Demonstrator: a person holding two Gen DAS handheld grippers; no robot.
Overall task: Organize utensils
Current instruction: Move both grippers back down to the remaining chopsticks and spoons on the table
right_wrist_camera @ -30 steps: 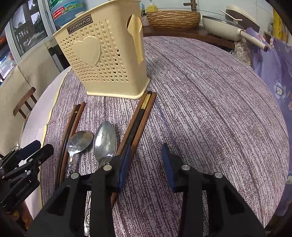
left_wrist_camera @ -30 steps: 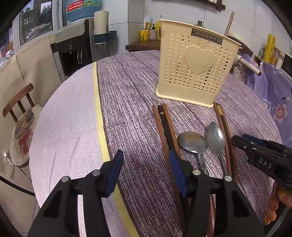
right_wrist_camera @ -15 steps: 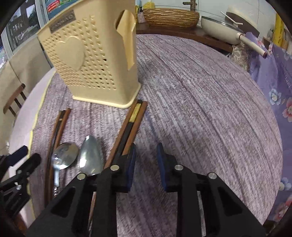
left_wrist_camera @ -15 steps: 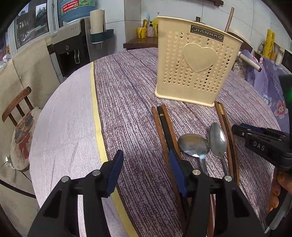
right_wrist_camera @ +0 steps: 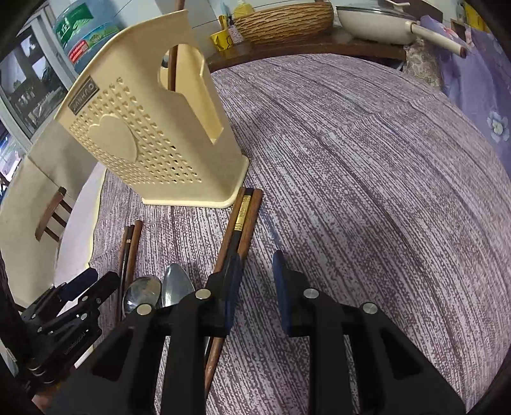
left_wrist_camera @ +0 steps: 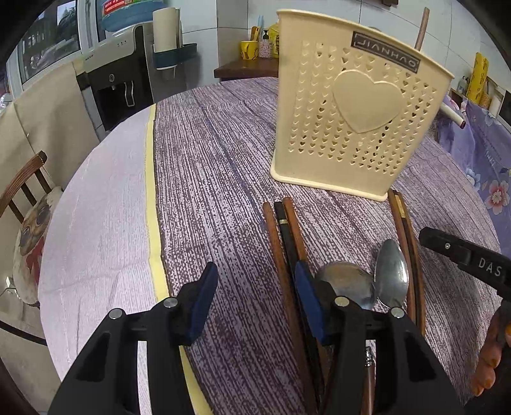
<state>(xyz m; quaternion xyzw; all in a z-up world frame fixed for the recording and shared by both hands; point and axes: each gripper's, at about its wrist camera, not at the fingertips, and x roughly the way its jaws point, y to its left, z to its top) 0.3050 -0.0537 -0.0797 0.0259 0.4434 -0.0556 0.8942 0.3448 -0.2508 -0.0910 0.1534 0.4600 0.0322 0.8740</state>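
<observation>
A cream utensil holder (left_wrist_camera: 357,127) (right_wrist_camera: 153,140) with a heart on its front stands on the purple tablecloth; one brown stick stands in it. In front of it lie two sets of chopsticks (left_wrist_camera: 281,230) (left_wrist_camera: 404,230) with two metal spoons (left_wrist_camera: 346,281) (left_wrist_camera: 392,271) between them. My left gripper (left_wrist_camera: 255,300) hovers over the left set, its jaws closing; a brown chopstick lies below the gap and the pads touch nothing. My right gripper (right_wrist_camera: 257,284) stands narrowly open beside the right set (right_wrist_camera: 242,217), with only cloth between its pads.
A chair with a pug cushion (left_wrist_camera: 28,230) stands left of the round table, a water dispenser (left_wrist_camera: 118,79) behind it. A woven basket (right_wrist_camera: 284,19) and a pan (right_wrist_camera: 377,22) sit on the far sideboard. A flowered purple cloth (left_wrist_camera: 485,166) hangs at the right.
The right gripper's jaws have narrowed and it has rolled and shifted along the right chopsticks. Both grippers have moved nearer the holder, which looks larger now.
</observation>
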